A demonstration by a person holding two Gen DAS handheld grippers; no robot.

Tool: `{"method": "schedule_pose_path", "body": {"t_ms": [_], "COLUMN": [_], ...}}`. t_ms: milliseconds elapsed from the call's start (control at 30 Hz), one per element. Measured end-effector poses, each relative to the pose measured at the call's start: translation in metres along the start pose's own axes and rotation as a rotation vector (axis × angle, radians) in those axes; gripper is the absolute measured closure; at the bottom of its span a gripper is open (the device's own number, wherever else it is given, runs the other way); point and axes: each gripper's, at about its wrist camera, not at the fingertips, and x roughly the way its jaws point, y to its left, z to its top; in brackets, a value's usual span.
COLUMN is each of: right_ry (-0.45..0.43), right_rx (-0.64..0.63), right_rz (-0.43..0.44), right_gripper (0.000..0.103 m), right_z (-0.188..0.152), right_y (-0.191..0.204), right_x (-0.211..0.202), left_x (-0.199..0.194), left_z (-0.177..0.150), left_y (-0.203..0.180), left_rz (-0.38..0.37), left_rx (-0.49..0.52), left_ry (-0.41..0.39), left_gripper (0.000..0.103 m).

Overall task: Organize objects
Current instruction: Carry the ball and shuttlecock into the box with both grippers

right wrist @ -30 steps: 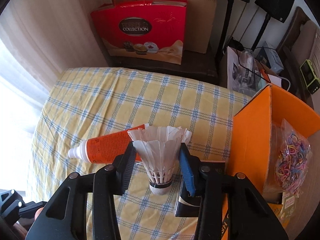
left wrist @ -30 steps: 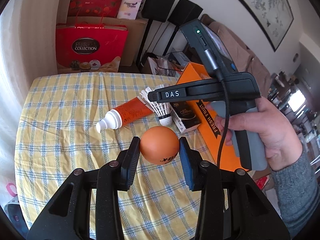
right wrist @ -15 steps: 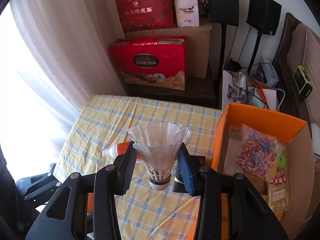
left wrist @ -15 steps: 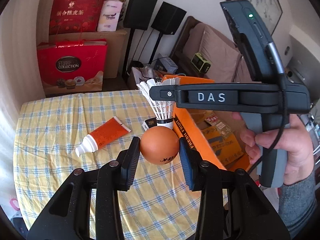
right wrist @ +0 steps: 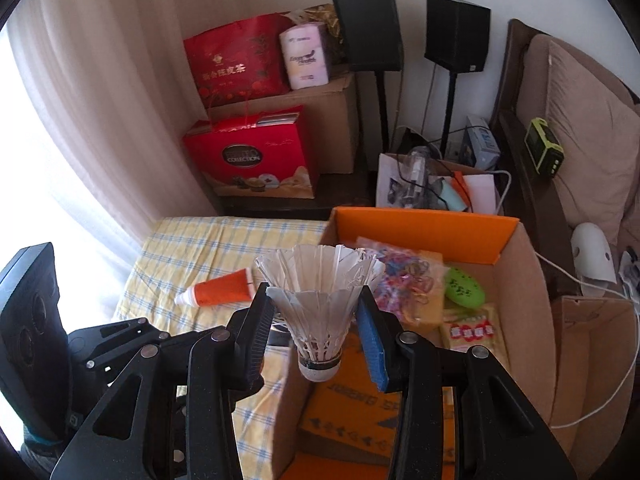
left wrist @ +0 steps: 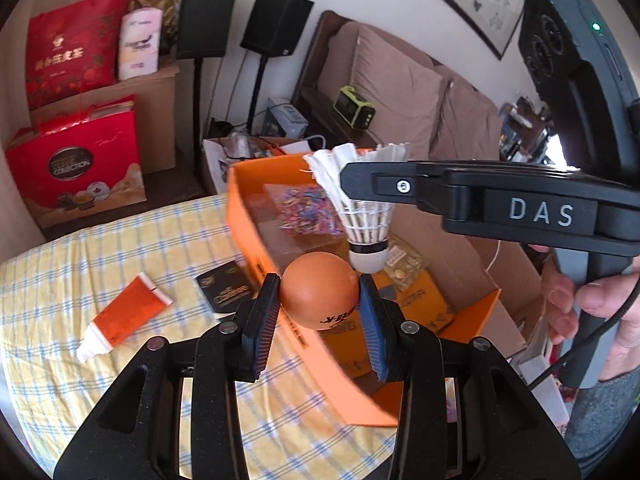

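A yellow-and-blue checked cloth (left wrist: 100, 248) is covering the table, and sunlight is coming through the pale curtain (right wrist: 80, 120) at nine o'clock of the right wrist view. Behind the table, red gift bags (right wrist: 256, 160) are leaning against a brown carton, two black speakers (right wrist: 456, 36) are standing on poles, and a brown sofa (left wrist: 404, 92) is running along the wall towards three o'clock.

The left gripper (left wrist: 318, 308) is clamping its pads on an orange ball (left wrist: 318, 294), holding it in the air over the near wall of the orange box (left wrist: 240, 216). The printing on the ball is upside down and partly cut off by the pad, so I cannot read it. The right gripper (right wrist: 316, 320) is squeezing a white shuttlecock (right wrist: 320, 292) by its feathers, cork down, above the open box. A hand (left wrist: 600, 304) is gripping its handle at three o'clock, cut off by the frame.

On the cloth, an orange tube (left wrist: 124, 316) with a white cap is lying at nine o'clock of the ball, and a small black packet (left wrist: 224, 288) is lying just beside the box wall. Inside the box, a bag of coloured rubber bands (right wrist: 404, 276) is sitting beside a green oval thing (right wrist: 464, 290); the gripper fingers are hiding much of the box floor.
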Motion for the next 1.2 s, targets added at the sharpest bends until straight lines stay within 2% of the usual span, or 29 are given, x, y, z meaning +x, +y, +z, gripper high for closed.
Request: {"method": "schedule_pose_path", "body": {"t_ms": [233,500,700,900,933,967,1033,1067,1200], "right_ry": [0.008,0.034,0.063,0.064,0.065,0.065,0.05,0.04,0.008], "right_rx": [0.104,0.202,0.236,0.25,0.251,0.255,0.271,0.278,0.286], "right_rz": [-0.07,-0.132,-0.161,-0.17,-0.17,-0.168,-0.164,-0.155,-0.142], "right_gripper": [0.061,0.061,0.06,0.057,0.056,0.052,0.048,0.046,0.04], "right_z": [-0.017,-0.028,-0.032,-0.033,-0.033,-0.033,-0.033,-0.033,-0.033], "right_y": [-0.067,-0.129,-0.161,-0.176,-0.178,-0.179,-0.183,-0.184,-0.186], "right_x": [-0.014,-0.008,0.007,0.021,0.023,0.025,0.025,0.024,0.019], "left_x": [0.052,0.108,0.145,0.169,0.172,0.174,0.173,0.17,0.159], "left_z": [0.016,0.028,0.034,0.04,0.041,0.042,0.045,0.044,0.047], "left_y": [-0.04,-0.08,-0.1,-0.109,-0.109,-0.108,-0.104,-0.102,-0.091], "left_rz": [-0.022,0.013,0.042,0.088,0.094,0.1,0.093,0.087,0.111], "left_rx": [0.033,0.125,0.182,0.192,0.187,0.18,0.166,0.16,0.169], "left_ry": [0.083,0.159,0.211,0.209,0.211,0.212,0.202,0.195,0.186], "left_gripper": [0.067,0.067,0.067,0.066,0.059,0.048,0.035,0.031,0.031]}}
